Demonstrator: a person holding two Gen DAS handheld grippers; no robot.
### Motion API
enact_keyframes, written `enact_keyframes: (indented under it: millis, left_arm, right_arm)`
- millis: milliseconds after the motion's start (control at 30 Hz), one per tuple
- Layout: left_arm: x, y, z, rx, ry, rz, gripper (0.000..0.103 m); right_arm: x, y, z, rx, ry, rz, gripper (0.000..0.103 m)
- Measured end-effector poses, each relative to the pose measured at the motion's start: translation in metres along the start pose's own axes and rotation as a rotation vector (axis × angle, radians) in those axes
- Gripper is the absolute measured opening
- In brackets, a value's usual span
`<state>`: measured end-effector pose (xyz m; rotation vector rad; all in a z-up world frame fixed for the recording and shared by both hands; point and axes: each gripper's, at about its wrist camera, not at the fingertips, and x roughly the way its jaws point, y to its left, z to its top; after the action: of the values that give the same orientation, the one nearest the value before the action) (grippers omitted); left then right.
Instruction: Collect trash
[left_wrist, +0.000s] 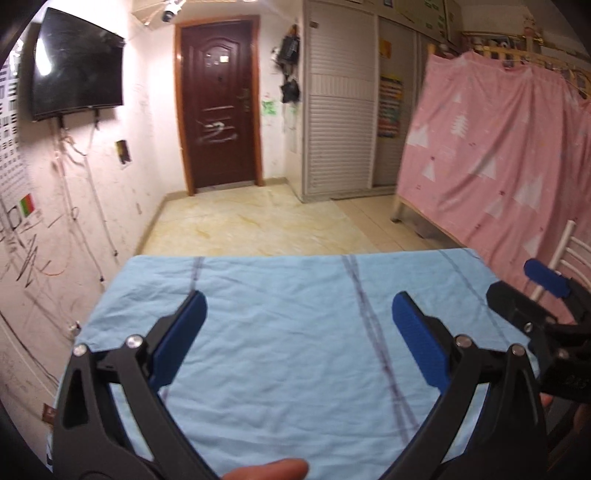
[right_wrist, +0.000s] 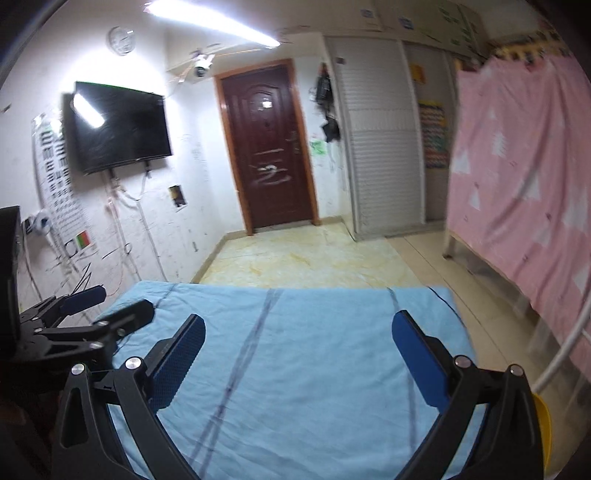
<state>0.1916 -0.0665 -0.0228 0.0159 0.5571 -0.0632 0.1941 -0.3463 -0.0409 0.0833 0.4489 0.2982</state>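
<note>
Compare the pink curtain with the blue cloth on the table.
The pink curtain hangs upright at the right; the blue cloth lies flat under both open grippers. The curtain carries white tree and triangle shapes; the cloth carries thin dark stripes. Both are pale, wrinkled fabrics.

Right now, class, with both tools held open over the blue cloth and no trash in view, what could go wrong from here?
1. The left tool and right tool hover close together over the table; the right tool shows at the left view's edge, so they might collide.
2. The blue cloth lies wrinkled; a descending finger could snag and drag it.
3. No trash shows on the cloth, so a grasp begun now would likely close on nothing.
</note>
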Motion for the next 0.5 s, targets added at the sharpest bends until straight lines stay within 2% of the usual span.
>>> enact_keyframes:
  millis: [233,500]
  left_arm:
    - [0.004,0.03,-0.005,-0.042,-0.003,0.027,0.096]
    - [0.008,0.05,-0.014,-0.08,-0.035,0.019,0.096]
  right_arm:
    - [0.019,0.039,0.002,-0.106,-0.02,0.03,0.094]
    - [0.032,0.049,-0.008,-0.123,0.01,0.04,0.094]
